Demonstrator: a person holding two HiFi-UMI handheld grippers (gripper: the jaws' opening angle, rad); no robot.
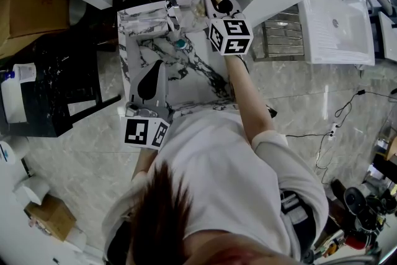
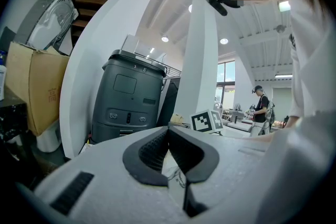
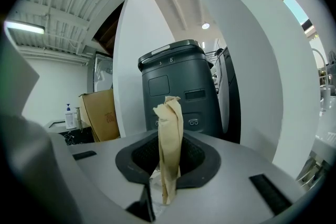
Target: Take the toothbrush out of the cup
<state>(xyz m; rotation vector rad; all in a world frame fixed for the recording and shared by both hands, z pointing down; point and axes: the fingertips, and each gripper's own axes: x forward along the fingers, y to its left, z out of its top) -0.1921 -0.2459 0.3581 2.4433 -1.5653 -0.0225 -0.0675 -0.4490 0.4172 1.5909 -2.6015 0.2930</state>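
Tan toothbrush with a creased, paper-like look [image 3: 169, 149] stands upright, pinched between the pads of my right tongs [image 3: 167, 140]; in the head view it sticks out over the far end of the white, black-veined marble counter [image 1: 198, 80]; my left tongs [image 2: 168, 131] sit closed on nothing, low at the counter's near edge; a tall dark grey plastic machine [image 3: 178, 92] stands behind.

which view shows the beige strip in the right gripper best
The right gripper view: the beige strip stands upright, pinched between the jaws, centre frame. The head view shows only its small tip past the right gripper. The left gripper view does not show it.
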